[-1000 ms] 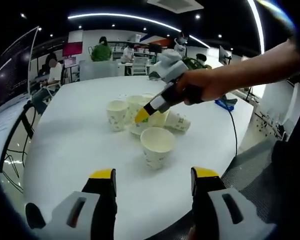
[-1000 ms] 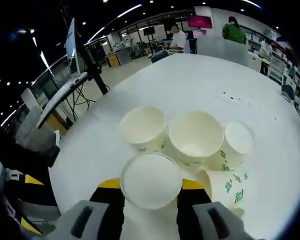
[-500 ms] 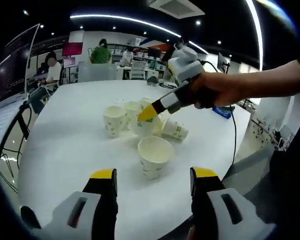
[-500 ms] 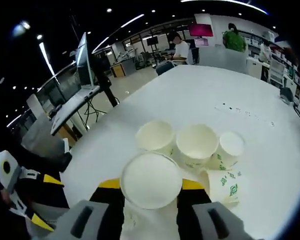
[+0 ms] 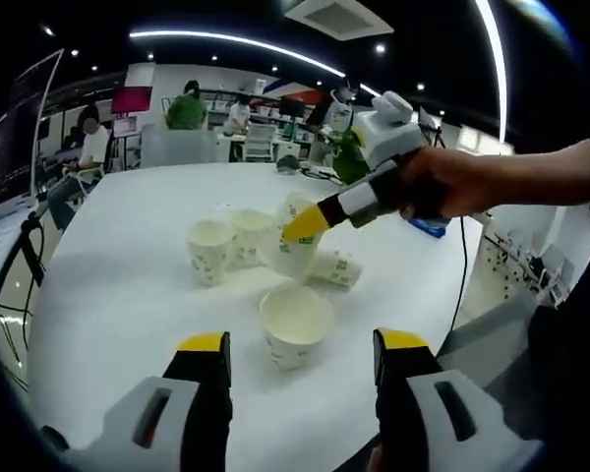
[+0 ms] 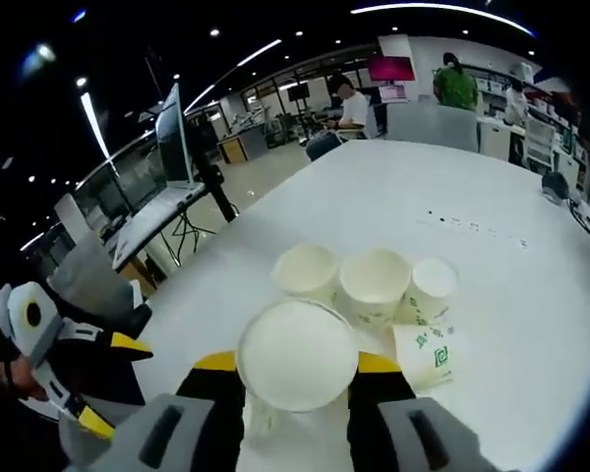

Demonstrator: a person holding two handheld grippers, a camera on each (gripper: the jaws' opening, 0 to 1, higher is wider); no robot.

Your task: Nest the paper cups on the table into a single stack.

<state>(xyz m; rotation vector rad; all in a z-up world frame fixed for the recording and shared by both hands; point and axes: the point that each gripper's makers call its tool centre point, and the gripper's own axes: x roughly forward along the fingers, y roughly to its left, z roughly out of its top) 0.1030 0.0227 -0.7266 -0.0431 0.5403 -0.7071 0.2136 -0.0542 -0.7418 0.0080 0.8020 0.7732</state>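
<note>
**Right gripper lifted with one cup, left gripper spread and bare**

In the right gripper view: right gripper [image 6: 297,366] clamped on a held paper cup [image 6: 297,354], mouth toward the lens, yellow-tipped jaws pressed to its sides. Beyond it, on the white table [image 6: 374,197], three upright cups in a row [image 6: 372,285] and one tipped cup [image 6: 428,354] lying on its side just beside them. At lower left, the left gripper [image 6: 108,383], yellow-edged.

In the left gripper view: own jaws parted wide, nothing between them, low over the near table edge. Just ahead, a lone upright cup [image 5: 295,324], apart from the cluster. Above the cluster, the right gripper and its cup raised off the table, gripped by a hand [image 5: 442,187], forearm reaching in from the right, roughly level. Seated people far behind.
</note>
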